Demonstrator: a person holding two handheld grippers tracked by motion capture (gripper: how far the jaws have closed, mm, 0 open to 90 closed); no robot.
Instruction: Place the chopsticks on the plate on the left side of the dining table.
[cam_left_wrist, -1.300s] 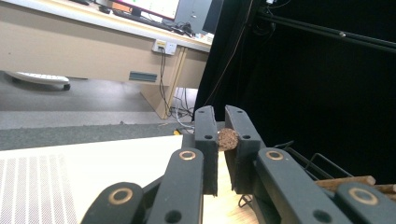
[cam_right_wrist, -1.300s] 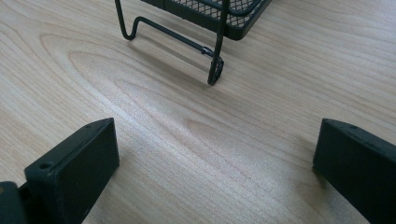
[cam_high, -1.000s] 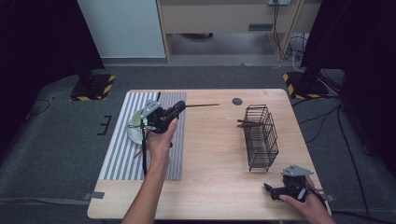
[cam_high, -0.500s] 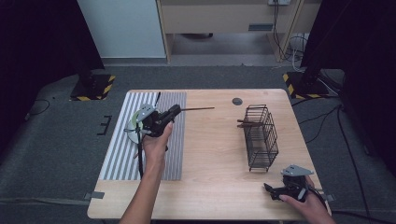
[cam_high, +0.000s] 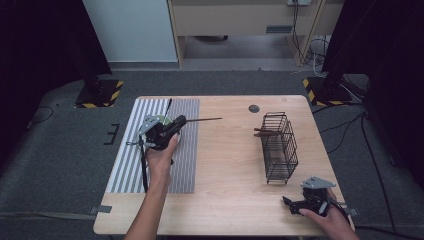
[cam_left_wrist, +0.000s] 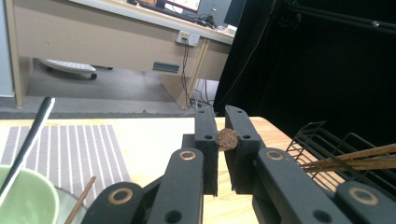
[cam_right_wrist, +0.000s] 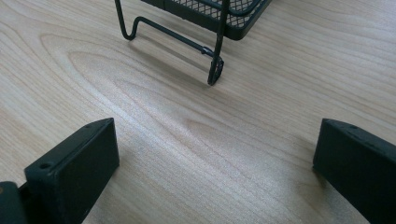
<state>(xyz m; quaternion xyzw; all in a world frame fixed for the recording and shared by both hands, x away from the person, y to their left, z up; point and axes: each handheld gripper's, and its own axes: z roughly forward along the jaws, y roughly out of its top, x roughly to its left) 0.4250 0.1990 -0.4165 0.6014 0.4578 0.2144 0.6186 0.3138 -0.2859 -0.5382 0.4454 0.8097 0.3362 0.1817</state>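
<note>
Here, a thin brown chopstick (cam_high: 200, 120) juts level over the striped placemat (cam_high: 130, 165) and bare table (cam_high: 225, 170), its butt end clamped between the left gripper's (cam_left_wrist: 227, 140) jaws. A green bowl (cam_left_wrist: 25, 203) sits just below. Well apart, the right gripper (cam_high: 290, 202) rests with jaws wide apart near the wire basket (cam_high: 280, 147), which holds 2 more chopsticks.

- A striped mat (cam_high: 125, 165) lies on the table's (cam_high: 230, 190) left part.
- A bowl (cam_high: 161, 121) sits on the mat's far end.
- A wire basket (cam_high: 280, 147) stands at the right, with sticks (cam_high: 265, 132) in it.
</note>
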